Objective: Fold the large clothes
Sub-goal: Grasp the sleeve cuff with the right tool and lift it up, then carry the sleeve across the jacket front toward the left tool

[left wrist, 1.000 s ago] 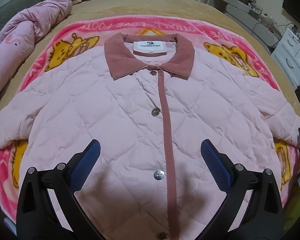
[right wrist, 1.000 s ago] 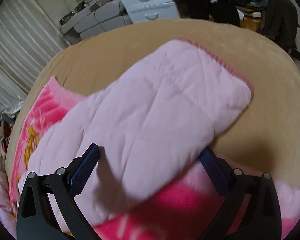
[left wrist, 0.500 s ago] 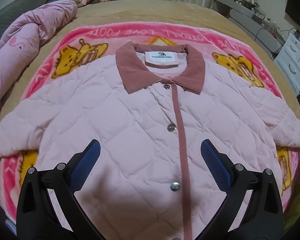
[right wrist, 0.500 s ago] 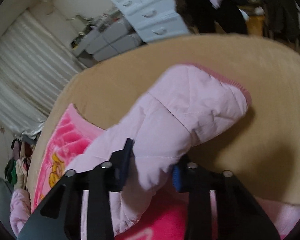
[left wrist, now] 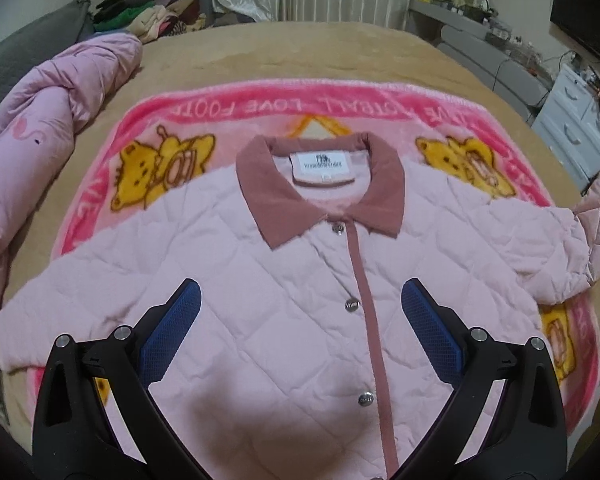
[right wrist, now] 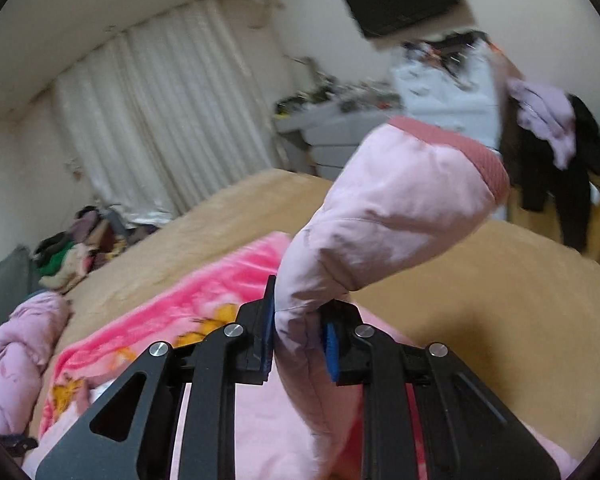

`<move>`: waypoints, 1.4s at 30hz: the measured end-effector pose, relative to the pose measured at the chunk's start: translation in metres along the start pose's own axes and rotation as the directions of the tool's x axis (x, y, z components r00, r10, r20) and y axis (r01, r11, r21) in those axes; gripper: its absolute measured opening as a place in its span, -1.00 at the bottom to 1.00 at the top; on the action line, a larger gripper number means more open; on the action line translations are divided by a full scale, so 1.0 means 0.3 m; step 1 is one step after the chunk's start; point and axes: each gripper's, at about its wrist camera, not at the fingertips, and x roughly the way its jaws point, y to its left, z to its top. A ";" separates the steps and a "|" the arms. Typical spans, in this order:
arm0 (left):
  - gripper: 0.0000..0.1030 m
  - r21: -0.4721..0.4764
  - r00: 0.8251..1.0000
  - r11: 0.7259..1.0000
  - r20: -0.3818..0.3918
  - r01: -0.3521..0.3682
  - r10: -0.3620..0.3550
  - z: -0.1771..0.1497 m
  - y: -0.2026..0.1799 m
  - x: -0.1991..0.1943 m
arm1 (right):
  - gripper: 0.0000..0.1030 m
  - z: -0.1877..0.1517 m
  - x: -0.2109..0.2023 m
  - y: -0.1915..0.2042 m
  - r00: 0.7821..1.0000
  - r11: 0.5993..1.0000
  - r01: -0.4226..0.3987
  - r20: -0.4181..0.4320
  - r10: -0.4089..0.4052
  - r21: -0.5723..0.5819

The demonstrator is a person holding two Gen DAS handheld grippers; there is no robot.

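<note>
Jacket [left wrist: 284, 280] spread face-up, buttoned, on the blanket [left wrist: 228, 108] over the bed. Right claw [right wrist: 300, 336] closing, pinching the sleeve [right wrist: 384, 216], cuff raised clear, likely to fold it across the front. Left claw [left wrist: 300, 328] spread wide, empty, poised above the chest.

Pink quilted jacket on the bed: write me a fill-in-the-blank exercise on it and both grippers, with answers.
1. The right gripper pinches the pink quilted jacket's ____ between its closing jaws.
2. The left gripper hovers over the jacket front with its jaws ____.
3. The jacket's collar is a darker, dusty ____.
4. The jacket lies on a pink cartoon-print ____.

Missing words: sleeve; open; pink; blanket
</note>
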 end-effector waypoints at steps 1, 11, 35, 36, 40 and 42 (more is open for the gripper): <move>0.83 -0.007 1.000 1.000 0.008 -0.001 0.001 0.009 0.009 -0.012 | -0.64 0.010 -0.010 0.055 1.000 0.999 -0.026 0.007 0.027 -0.022; 0.83 -0.047 0.996 0.999 0.085 -0.018 0.022 0.068 0.117 -0.121 | -0.66 0.046 -0.019 0.440 0.977 0.966 -0.211 -0.019 0.211 -0.151; 0.83 -0.265 0.991 0.960 0.071 -0.091 0.114 -0.103 0.442 -0.028 | -0.67 -0.223 -0.014 0.910 0.925 0.886 -0.377 -0.154 0.347 -0.270; 0.82 -0.265 0.992 0.961 0.073 -0.083 0.106 -0.106 0.449 -0.027 | -0.67 -0.241 -0.008 0.926 0.923 0.883 -0.381 -0.161 0.348 -0.274; 0.82 -0.279 0.992 0.959 0.098 -0.053 0.084 -0.110 0.479 -0.028 | -0.67 -0.334 0.015 0.997 0.910 0.866 -0.407 -0.209 0.358 -0.289; 0.82 -0.296 0.990 0.955 0.125 -0.031 0.071 -0.119 0.505 -0.027 | -0.67 -0.376 0.027 1.026 0.903 0.859 -0.419 -0.230 0.362 -0.294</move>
